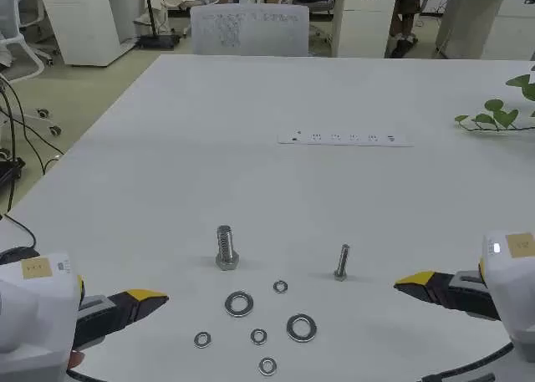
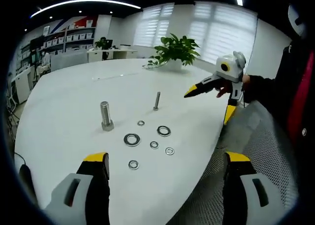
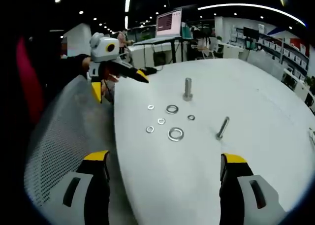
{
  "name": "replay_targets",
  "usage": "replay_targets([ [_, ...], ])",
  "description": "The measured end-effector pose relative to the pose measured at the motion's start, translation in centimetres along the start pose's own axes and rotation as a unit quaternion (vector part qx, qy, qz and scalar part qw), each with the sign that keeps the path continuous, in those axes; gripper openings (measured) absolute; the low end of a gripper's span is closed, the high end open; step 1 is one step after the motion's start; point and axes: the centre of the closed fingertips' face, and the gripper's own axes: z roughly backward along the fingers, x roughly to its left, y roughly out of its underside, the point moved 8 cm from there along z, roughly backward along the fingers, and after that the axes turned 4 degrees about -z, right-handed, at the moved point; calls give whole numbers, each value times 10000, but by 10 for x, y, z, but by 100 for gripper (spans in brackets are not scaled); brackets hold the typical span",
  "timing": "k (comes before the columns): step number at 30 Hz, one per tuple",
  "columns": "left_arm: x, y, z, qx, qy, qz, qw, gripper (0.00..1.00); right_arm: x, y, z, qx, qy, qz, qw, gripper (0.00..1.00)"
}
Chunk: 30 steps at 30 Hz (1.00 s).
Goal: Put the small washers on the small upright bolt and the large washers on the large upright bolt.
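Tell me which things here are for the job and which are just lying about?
For the job: large bolt, small bolt, two large washers, four small washers.
Just lying about: power strip, plant, chair.

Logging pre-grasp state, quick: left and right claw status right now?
Left claw: open, holding nothing.
Right claw: open, holding nothing.
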Motion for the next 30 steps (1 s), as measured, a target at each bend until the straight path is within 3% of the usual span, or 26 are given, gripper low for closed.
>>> replay_targets([
  [11, 2, 1, -2, -93, 20, 28, 10000, 96, 2, 2, 4, 75, 75, 19, 9999, 92],
  [30, 1, 2, -6, -50, 32, 37, 10000, 96, 1, 7, 0, 150, 36, -30, 9999, 90],
])
